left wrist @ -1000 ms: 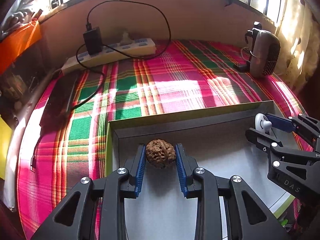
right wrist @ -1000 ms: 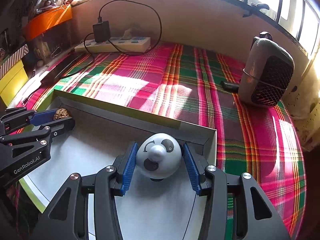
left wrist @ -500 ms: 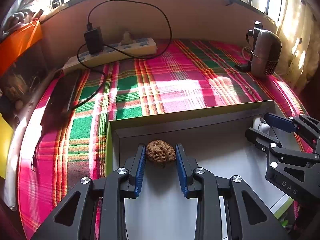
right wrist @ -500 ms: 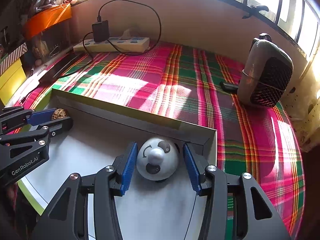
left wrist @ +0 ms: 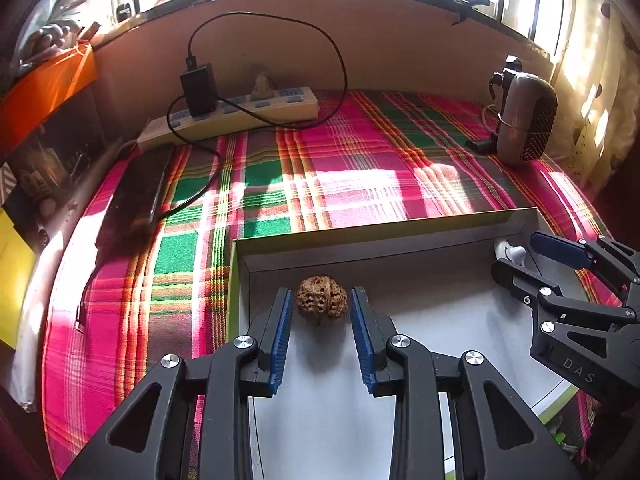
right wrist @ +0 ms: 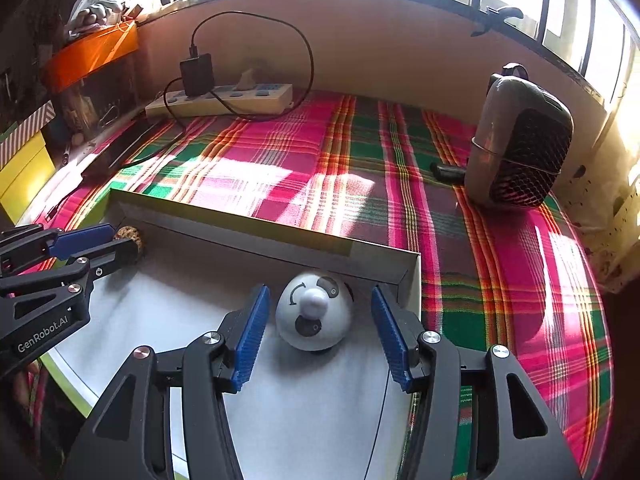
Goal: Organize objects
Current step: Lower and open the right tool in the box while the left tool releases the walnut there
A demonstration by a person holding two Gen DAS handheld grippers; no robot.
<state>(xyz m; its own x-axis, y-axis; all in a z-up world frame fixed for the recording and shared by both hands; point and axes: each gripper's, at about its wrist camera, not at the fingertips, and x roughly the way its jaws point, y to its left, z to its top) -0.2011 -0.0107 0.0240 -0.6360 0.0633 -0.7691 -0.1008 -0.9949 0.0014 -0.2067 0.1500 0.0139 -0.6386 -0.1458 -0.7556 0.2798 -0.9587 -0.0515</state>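
A plaid cloth (left wrist: 360, 168) in pink, green and orange covered the table under a row of sunlit windows. On its near part sat a shallow open box (left wrist: 380, 236) with grey walls and a white floor. At the far right of the cloth stood a small heater (right wrist: 520, 148) with a dark mesh front, and along the back wall lay a power strip (left wrist: 248, 114) with a black charger (left wrist: 198, 88) plugged in, its cable looping over the cloth.

The left gripper (left wrist: 320, 312) reached into the box's left far corner. Its blue pads stood apart, one on each side of a walnut (left wrist: 322, 300) that rested on the box floor, with a thin gap showing on both sides. The right gripper (right wrist: 316, 316) reached into the right far corner, its jaws opening, with clear gaps between the pads and the white ball-shaped toy (right wrist: 314, 312) between them. The toy, marked with grey patches and a curved arrow, sat on the box floor close to the far wall. The walnut and the toy lay well apart, at opposite ends of the box.
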